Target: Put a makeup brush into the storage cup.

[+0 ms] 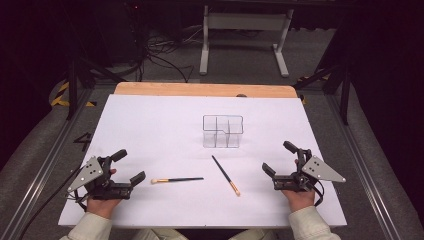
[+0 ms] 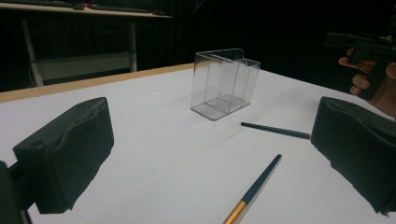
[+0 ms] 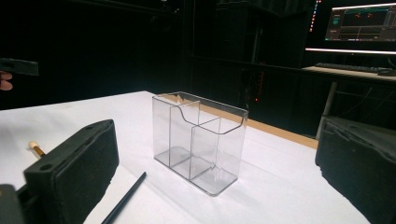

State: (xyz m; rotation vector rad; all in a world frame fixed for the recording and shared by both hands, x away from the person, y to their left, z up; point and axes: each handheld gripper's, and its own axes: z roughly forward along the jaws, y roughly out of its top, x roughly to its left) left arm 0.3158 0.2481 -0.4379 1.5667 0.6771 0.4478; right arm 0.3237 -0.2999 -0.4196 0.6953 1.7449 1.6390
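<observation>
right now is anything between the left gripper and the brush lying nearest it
Nothing visible. The left gripper rests open on the white table, and bare surface separates it from the nearest brush. The second brush and the clear organizer lie beyond, off that path.

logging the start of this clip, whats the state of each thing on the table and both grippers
clear organizer: upright on the white table, empty, untouched
left brush: lying flat in front of the organizer, pale tip toward the left gripper, not held
right brush: lying flat at a slant, gold end nearest the person, not held
left gripper: open, holding nothing
right gripper: open, holding nothing
</observation>
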